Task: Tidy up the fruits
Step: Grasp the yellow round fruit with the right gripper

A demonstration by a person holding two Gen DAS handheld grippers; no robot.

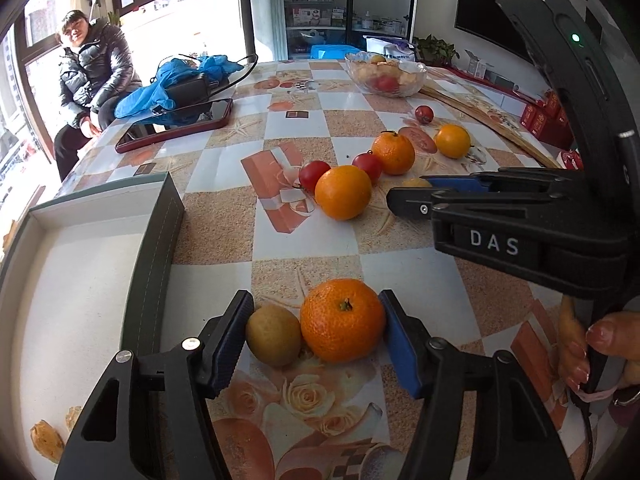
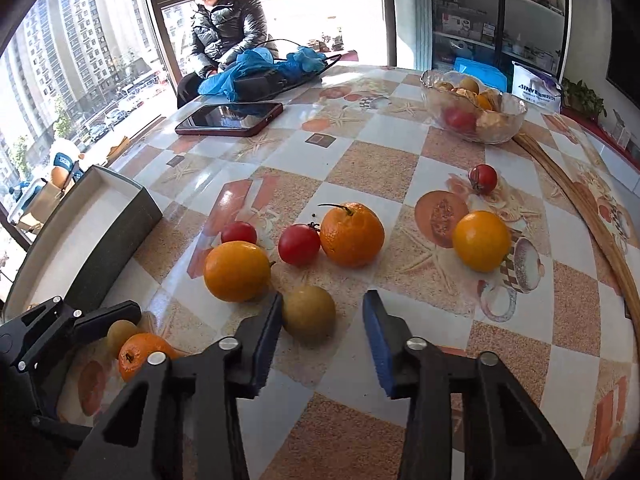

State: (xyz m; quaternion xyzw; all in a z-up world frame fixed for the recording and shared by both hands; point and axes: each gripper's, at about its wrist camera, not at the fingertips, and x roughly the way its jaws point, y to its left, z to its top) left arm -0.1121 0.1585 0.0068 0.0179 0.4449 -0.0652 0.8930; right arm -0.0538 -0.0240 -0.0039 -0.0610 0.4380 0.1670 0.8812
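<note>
My left gripper (image 1: 316,300) is shut on a pair of fruits side by side on the table: a tangerine (image 1: 342,320) against its right pad and a small yellow-green fruit (image 1: 273,334) against its left pad. A dark box with a white inside (image 1: 156,240) lies just to their left. My right gripper (image 2: 324,296) stands open over the table. Another yellow-green fruit (image 2: 308,312) lies at its left fingertip, apart from the blue right pad. Beyond it lie an orange (image 2: 237,271), two tomatoes (image 2: 299,244), a stemmed tangerine (image 2: 352,234), a second orange (image 2: 481,241) and a far tomato (image 2: 483,179).
A glass bowl (image 2: 516,116) holding fruit stands at the far right. A tablet (image 2: 230,119) and a blue cloth over a black device (image 2: 260,68) lie at the far left. A person in a dark jacket (image 2: 224,28) sits behind the table. A wooden strip (image 2: 600,220) rims the right edge.
</note>
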